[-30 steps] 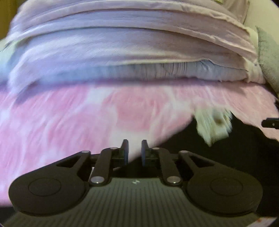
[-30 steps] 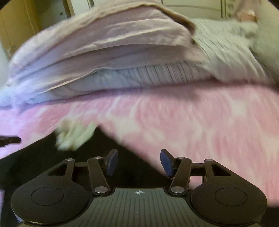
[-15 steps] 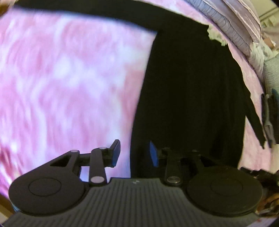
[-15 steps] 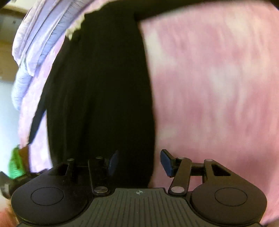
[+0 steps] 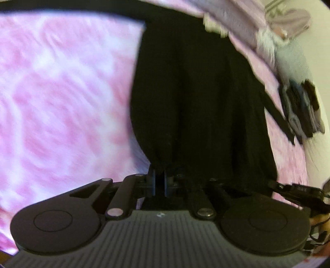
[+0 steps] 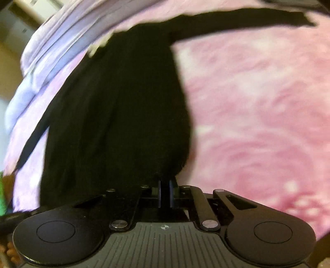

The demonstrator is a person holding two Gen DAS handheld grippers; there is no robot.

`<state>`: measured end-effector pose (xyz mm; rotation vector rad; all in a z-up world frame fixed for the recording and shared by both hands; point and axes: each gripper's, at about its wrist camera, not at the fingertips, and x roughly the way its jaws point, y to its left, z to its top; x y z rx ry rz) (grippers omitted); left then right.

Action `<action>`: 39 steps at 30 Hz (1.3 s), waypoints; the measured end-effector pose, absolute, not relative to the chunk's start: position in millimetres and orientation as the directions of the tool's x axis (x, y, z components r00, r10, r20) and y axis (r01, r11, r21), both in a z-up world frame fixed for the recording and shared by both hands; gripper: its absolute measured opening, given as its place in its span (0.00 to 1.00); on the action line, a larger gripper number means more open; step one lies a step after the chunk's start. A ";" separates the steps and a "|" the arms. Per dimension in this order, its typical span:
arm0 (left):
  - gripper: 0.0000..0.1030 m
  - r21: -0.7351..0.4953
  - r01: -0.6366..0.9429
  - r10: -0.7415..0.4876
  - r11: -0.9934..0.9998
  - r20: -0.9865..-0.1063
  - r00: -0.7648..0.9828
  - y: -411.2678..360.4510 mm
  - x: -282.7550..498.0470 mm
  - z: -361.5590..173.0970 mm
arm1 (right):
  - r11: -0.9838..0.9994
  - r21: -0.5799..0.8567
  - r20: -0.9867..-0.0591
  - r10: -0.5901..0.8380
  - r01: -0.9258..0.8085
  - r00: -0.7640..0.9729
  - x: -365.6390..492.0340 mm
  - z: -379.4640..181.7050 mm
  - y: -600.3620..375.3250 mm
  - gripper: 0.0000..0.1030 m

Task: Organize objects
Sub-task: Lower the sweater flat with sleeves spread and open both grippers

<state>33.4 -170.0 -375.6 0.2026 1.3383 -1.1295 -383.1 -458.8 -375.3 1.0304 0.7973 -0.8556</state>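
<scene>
Two grippers work over one wide pink mottled bedspread [image 5: 61, 92], the largest thing in either view; it fills the ground on every side. At its far edge lies a stack of pale lilac bedding [image 6: 53, 47], folded or bunched, too blurred to say more.

Spread flat on the bedspread is the task's thing, a black long-sleeved garment [image 5: 196, 99]. Its body runs away from both cameras toward the bedding, one sleeve [image 6: 237, 18] is flung out sideways in the right wrist view, and a light patch [image 5: 214, 26] shows at its far end, perhaps a collar or label. The near hem lies just at the fingertips of both tools.

The left gripper [image 5: 159, 183] has just been closing, and its jaws now stand almost together with the hem's left corner bunched between them. The right gripper [image 6: 165, 192] has likewise just been closing and pinches the hem's right corner in the same way. Both grips look shallow, taken near the cloth's very edge.

The step in hand, as I judge it, is taking hold of the bottom hem at its two corners to begin a fold. The next move calls for lifting both corners together, keeping the hem taut between them, and carrying it toward the far end evenly so the cloth neither slips out nor skews.
</scene>
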 end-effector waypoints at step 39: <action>0.35 -0.083 0.869 -0.348 0.488 -0.931 0.107 -68.4 -129.6 -273.0 | 0.567 0.124 -0.929 -0.221 0.815 0.296 -404.9 -310.6 -314.6 0.74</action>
